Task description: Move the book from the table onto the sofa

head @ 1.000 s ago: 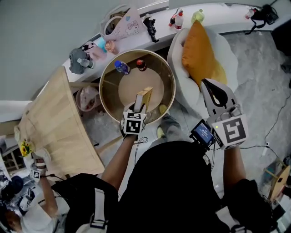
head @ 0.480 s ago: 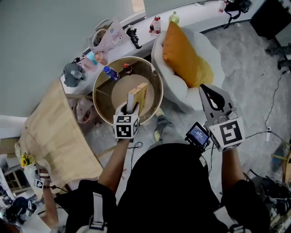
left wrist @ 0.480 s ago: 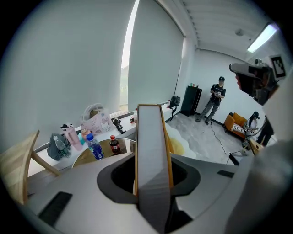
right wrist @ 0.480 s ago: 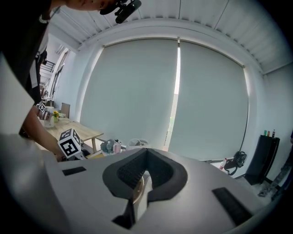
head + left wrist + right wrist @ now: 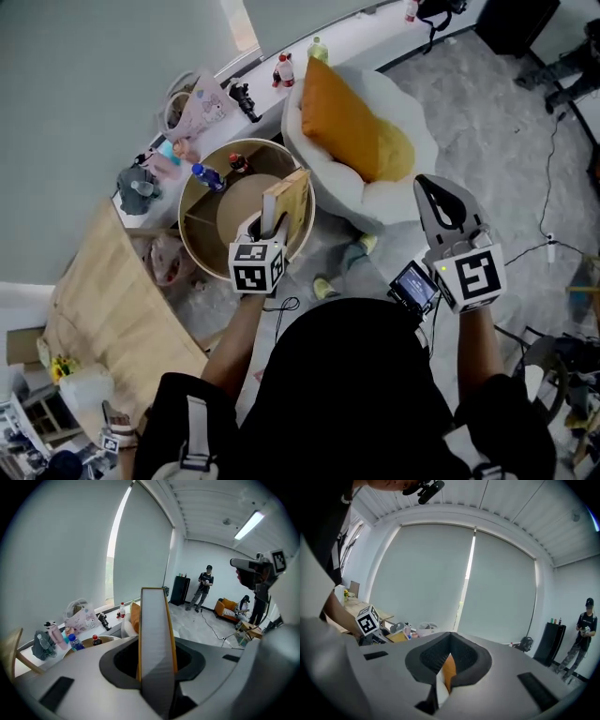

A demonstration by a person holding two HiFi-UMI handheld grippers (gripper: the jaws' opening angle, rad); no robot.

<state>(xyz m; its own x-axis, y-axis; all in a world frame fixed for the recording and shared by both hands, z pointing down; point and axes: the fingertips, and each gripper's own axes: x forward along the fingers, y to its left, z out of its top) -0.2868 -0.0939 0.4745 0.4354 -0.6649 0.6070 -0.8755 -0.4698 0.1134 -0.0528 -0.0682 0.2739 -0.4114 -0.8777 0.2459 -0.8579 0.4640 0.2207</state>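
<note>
The right hand-held gripper (image 5: 429, 186), at the lower right of the head view, had its jaws together at the tips and carried nothing. The left hand-held gripper (image 5: 269, 225), at lower centre, was clamped on the lower end of the book (image 5: 289, 197), which stood upright between the pads.

Over the preceding second the book had risen clear of the round surface (image 5: 234, 202). It had also shifted from above the middle to above the right rim, the side facing the sofa (image 5: 398, 192). The lift therefore appeared complete, with the carry under way.

The book was a thin, rigid slab with yellow covers and a pale page block. The surface was tan and circular, with a raised rim. Beyond it, at upper centre, the sofa was white, rounded and soft-looking, and bore a plump orange cushion (image 5: 347, 127).
</note>
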